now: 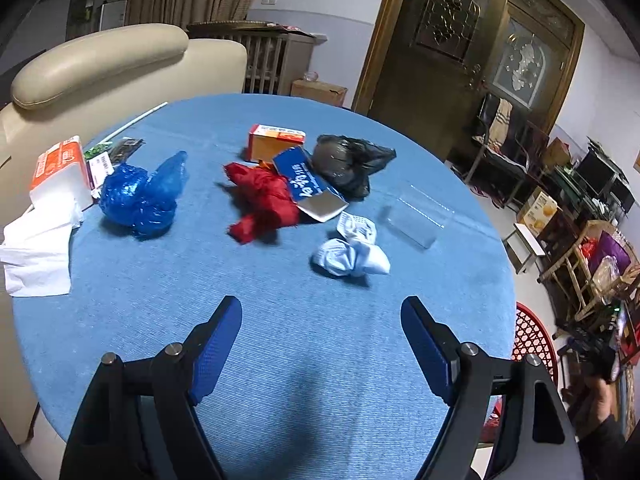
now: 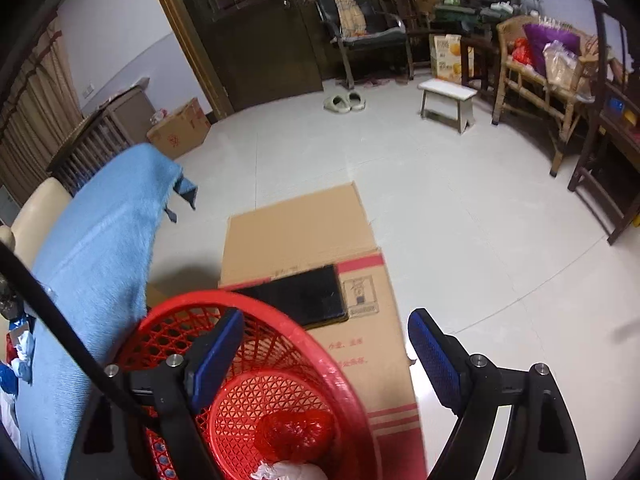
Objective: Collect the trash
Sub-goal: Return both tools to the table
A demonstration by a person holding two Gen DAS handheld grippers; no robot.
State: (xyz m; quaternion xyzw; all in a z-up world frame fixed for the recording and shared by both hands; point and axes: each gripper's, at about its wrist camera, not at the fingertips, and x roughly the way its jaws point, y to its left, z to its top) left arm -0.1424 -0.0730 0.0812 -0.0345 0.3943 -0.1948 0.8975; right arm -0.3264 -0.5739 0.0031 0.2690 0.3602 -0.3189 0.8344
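Trash (image 1: 262, 200) lies scattered far of the left gripper (image 1: 322, 308), which gapes empty; right gripper (image 2: 326, 322), wide, empty, over basket (image 2: 280, 400). Risk: thin bags slip.

Domestic living room: cream leather sofa (image 1: 100, 64) behind a blue-clothed table (image 1: 280, 340), ornate wooden glazed door (image 1: 460, 60), slippers (image 2: 345, 101), wicker bench (image 2: 536, 76), small stool (image 2: 448, 100) on a tiled floor (image 2: 440, 208).

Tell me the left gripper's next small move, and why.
Probably ease the left gripper forward and down onto the pale blue wad. Its jaws stand open and empty over bare cloth, and that wad is the nearest trash ahead.
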